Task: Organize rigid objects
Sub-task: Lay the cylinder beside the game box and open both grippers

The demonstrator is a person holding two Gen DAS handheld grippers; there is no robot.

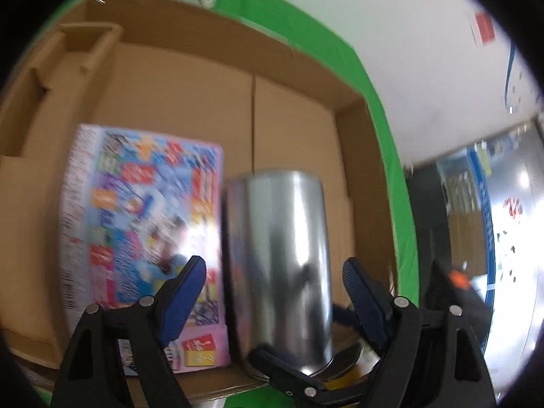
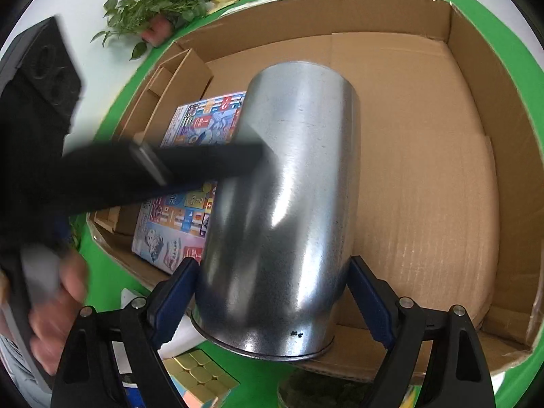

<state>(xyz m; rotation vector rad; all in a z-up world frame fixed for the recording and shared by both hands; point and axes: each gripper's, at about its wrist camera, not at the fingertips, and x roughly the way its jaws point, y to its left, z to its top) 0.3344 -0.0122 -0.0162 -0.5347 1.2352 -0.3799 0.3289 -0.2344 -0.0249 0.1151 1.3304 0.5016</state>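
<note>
Both blue pads of the right gripper point(image 2: 272, 289) clamp the metal can point(image 2: 282, 204) near its rimmed base — stiff, light if empty, slick, so a low squeeze suits it. Polished and cylindrical, it hangs over the cardboard box point(image 2: 425, 176), colourful box point(image 2: 176, 231) at nine o'clock. Left gripper point(image 1: 275, 272) gapes beside the can, unclenched.

A bright green desk point(image 1: 391, 142) fills the frame edges, white wall point(image 1: 391, 34) behind it with a red notice point(image 1: 484, 27) stuck on. A leafy plant point(image 2: 153, 3) sits at the back. Glare pours off glass point(image 1: 510, 221) at right.
</note>
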